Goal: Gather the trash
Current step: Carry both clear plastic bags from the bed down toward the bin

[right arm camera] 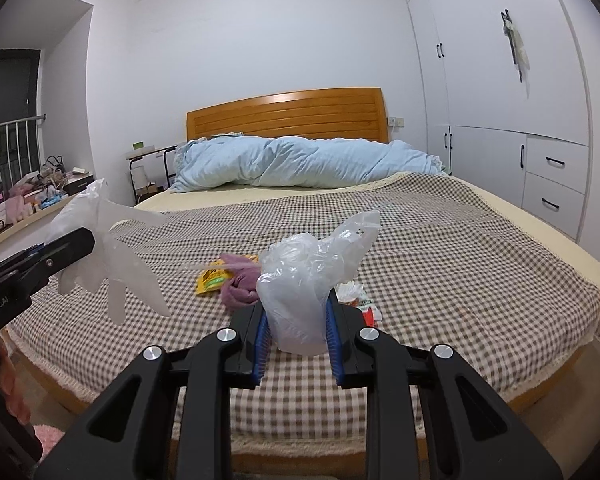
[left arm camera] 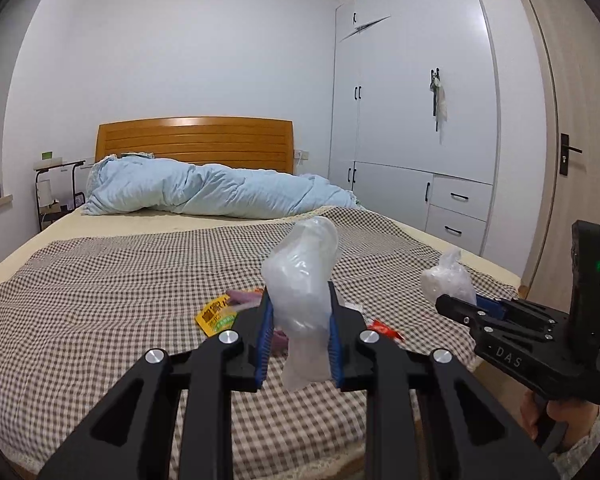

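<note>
Bed (left arm camera: 100,280) | left gripper (left arm camera: 300,320) clamps clear glove (left arm camera: 304,280) | right gripper (right arm camera: 296,320) clamps plastic bag (right arm camera: 300,280), contents unclear

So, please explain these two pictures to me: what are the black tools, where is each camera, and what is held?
These are no robot arms. A person holds two hand-held pincers, with a camera on each looking along its fingers. One picture is from the left gripper, shut on a clear plastic glove. The other is from the right gripper, shut on a crumpled plastic bag. Each view also shows the other tool at its edge. On the checked bed cover lie a yellow wrapper, a purple cloth and more wrappers.
</note>
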`<control>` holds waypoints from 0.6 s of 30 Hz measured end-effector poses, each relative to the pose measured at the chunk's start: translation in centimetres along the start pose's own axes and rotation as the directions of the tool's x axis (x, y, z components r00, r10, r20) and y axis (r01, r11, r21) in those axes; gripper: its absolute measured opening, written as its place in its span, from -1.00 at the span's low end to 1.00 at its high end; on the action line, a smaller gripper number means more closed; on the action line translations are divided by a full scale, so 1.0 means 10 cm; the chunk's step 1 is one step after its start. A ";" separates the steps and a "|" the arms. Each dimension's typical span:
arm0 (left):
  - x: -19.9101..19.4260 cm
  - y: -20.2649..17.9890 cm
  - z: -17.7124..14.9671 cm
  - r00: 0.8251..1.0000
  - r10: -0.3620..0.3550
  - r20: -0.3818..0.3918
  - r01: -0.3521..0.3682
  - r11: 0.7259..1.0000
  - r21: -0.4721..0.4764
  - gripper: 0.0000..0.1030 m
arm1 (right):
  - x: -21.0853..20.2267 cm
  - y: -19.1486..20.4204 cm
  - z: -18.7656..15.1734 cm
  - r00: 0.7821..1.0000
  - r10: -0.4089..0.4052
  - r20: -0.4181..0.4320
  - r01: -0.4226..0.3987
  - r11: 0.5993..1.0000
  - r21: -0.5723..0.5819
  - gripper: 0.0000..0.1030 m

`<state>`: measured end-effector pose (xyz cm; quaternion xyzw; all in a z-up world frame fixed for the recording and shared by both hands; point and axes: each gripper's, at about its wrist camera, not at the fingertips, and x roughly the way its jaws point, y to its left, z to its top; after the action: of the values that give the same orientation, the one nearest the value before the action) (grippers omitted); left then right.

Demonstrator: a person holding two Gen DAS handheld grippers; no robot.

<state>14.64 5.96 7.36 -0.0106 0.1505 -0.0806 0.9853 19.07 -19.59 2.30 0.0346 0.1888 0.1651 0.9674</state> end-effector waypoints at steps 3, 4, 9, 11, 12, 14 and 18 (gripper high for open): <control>-0.10 0.00 -0.03 1.000 -0.008 -0.004 0.008 1.000 -0.001 -0.59 | -0.09 0.05 -0.04 1.000 0.002 0.001 -0.002 1.000 -0.011 -0.53; -0.13 0.00 -0.04 1.000 -0.008 -0.004 0.008 1.000 0.002 -0.59 | -0.11 0.06 -0.05 1.000 0.002 0.002 -0.002 1.000 -0.016 -0.53; -0.29 -0.01 -0.08 1.000 -0.010 0.001 0.010 1.000 0.007 -0.59 | -0.21 0.10 -0.11 1.000 0.003 0.000 -0.003 0.999 -0.037 -0.53; -0.35 0.01 -0.11 1.000 -0.013 -0.001 0.013 1.000 -0.007 -0.59 | -0.26 0.12 -0.14 1.000 0.007 -0.003 -0.007 0.999 -0.041 -0.53; -0.37 0.02 -0.11 1.000 -0.017 -0.002 0.017 1.000 -0.013 -0.59 | -0.28 0.12 -0.15 1.000 0.008 -0.004 -0.008 0.999 -0.042 -0.53; -0.41 0.05 -0.14 1.000 -0.022 -0.007 0.022 0.999 -0.024 -0.59 | -0.33 0.13 -0.19 1.000 0.010 -0.005 -0.011 0.999 -0.043 -0.53; -0.49 0.07 -0.23 0.999 -0.044 -0.026 0.043 0.998 -0.035 -0.59 | -0.40 0.14 -0.27 1.000 0.012 -0.013 -0.012 0.999 -0.045 -0.53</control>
<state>9.42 7.49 6.55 -0.0297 0.1648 -0.0993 0.9809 14.08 -19.59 1.40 0.0127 0.1910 0.1754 0.9657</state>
